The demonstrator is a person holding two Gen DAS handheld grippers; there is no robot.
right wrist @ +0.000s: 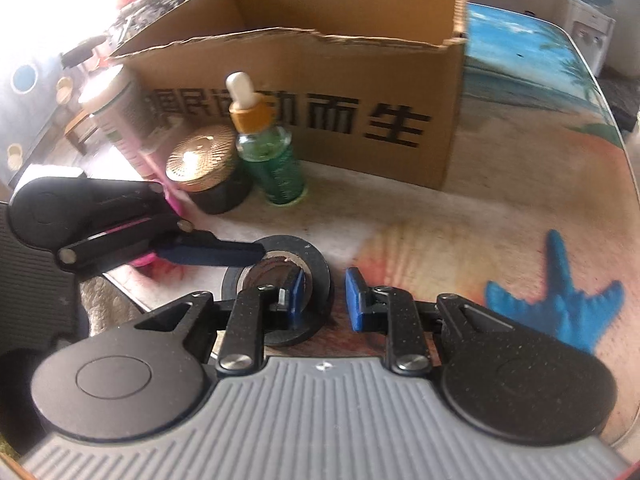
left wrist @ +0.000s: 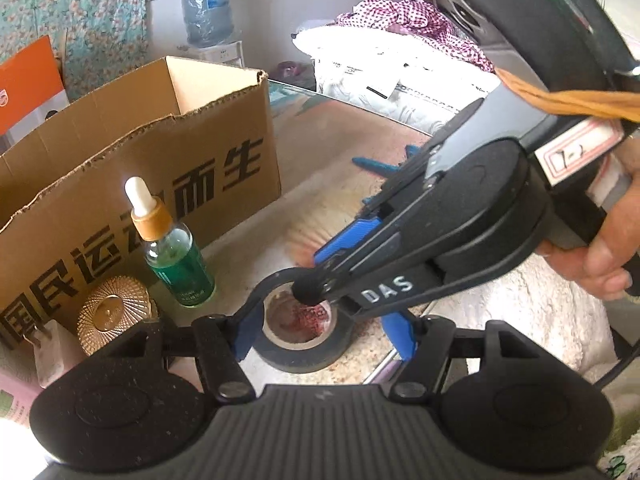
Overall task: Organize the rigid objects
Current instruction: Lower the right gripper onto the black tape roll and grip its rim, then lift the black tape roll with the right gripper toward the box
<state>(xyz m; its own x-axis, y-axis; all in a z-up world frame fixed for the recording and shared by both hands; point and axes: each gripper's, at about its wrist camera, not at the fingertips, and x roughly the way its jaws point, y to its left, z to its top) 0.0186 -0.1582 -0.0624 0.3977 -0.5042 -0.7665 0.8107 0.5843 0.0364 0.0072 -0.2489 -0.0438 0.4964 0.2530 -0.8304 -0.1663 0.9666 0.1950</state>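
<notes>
A black tape roll (left wrist: 304, 344) lies flat near the table's front edge; it also shows in the right wrist view (right wrist: 316, 260). My left gripper (left wrist: 324, 332) is open and straddles the roll, one finger on each side. My right gripper (right wrist: 324, 296) is open; its left finger sits inside the roll's core and its right finger outside the rim. It comes over the roll from the right in the left wrist view (left wrist: 320, 276). A green dropper bottle (left wrist: 176, 256) and a gold-lidded jar (left wrist: 112, 312) stand by the cardboard box (left wrist: 132, 160).
The open box (right wrist: 304, 80) stands behind the bottle (right wrist: 272, 156) and jar (right wrist: 208, 172). A pale canister (right wrist: 116, 108) and a pink item (right wrist: 168, 188) are at left. The tabletop has a beach print with a blue starfish (right wrist: 560, 292). The table edge (left wrist: 384, 368) is close.
</notes>
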